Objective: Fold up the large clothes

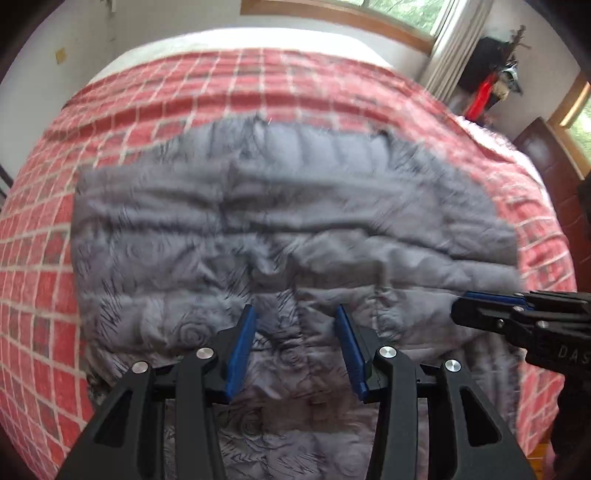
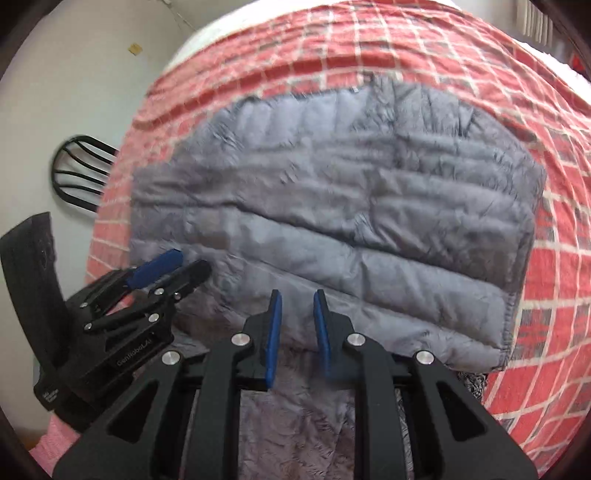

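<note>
Jacket (image 1: 295,221), grey, quilted and puffy, lies spread on the bed's red checked blanket (image 1: 44,258), nearer the foot end, its near part running under both grippers. In the right wrist view a stitched hem edge (image 2: 511,306) shows along its right side, resting on the blanket.

Handling, judged: light for its bulk, soft throughout, no stiff parts seen. Shell looks smooth and thin, likely slippery; filling will compress under the pads and spring back, so folds may puff open again. A pinch on a single puffed panel could slide off. Better holds: the stitched hem or a seam line, where layers are flat and thin, taking both layers at a corner.

Left gripper (image 1: 295,339): jaws apart, blue pads clear of the fabric between them, nothing clamped. It points steeply down over the near middle of the jacket.

Right gripper (image 2: 297,328): jaws narrow but a gap is visible, no cloth pinched between the pads. It hangs just beside the left one, to its right.

Frames are motion-blurred; contact of either tool with the fabric cannot be told.

Beyond: white wall, window with wooden frame (image 1: 332,14), black wire chair back (image 2: 79,173) beside the bed
</note>
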